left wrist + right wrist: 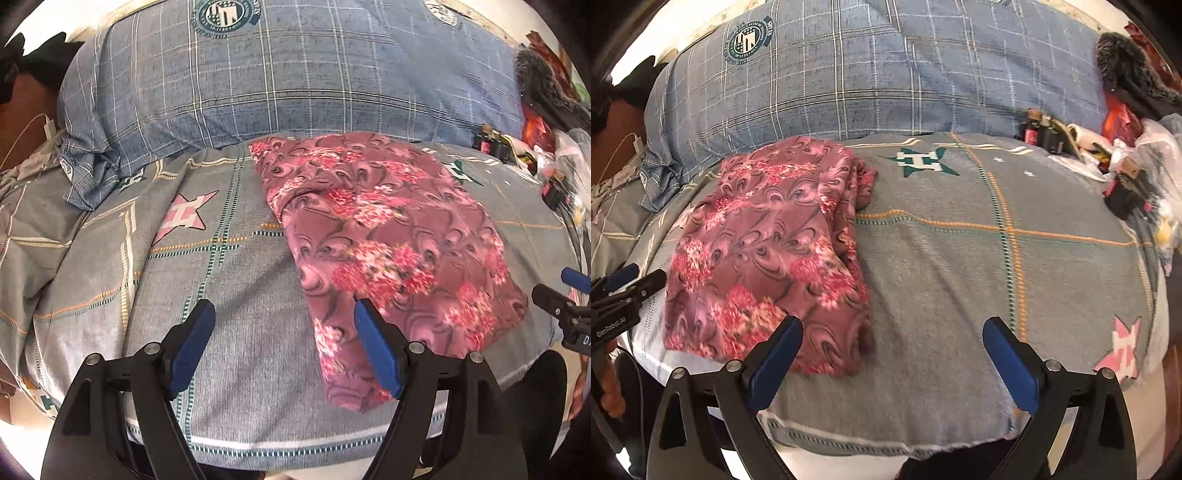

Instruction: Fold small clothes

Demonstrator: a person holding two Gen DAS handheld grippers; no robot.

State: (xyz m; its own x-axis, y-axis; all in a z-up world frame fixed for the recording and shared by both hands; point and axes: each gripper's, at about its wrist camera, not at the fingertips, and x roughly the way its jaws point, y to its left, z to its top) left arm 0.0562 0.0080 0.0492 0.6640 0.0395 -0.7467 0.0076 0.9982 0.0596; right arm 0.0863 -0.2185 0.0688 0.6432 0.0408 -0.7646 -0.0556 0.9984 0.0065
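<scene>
A pink floral garment (pixel 388 236) lies folded over in a long strip on the grey patterned bed cover (pixel 221 295). It also shows in the right wrist view (pixel 768 251), at the left. My left gripper (pixel 284 325) is open and empty, above the cover near the garment's near left edge. Its right finger (pixel 376 350) overlaps the cloth in view. My right gripper (pixel 892 339) is open and empty, hovering over bare cover (pixel 960 277) right of the garment. Each gripper shows at the other view's edge: the right gripper (pixel 561 295) and the left gripper (pixel 628 288).
A big blue plaid pillow (pixel 295 81) lies behind the garment. Clutter of small boxes, bags and a fur-trimmed item (pixel 1126 147) sits at the far right. A white cable (pixel 37 129) runs at the far left. The bed's near edge (pixel 868 446) is just below my fingers.
</scene>
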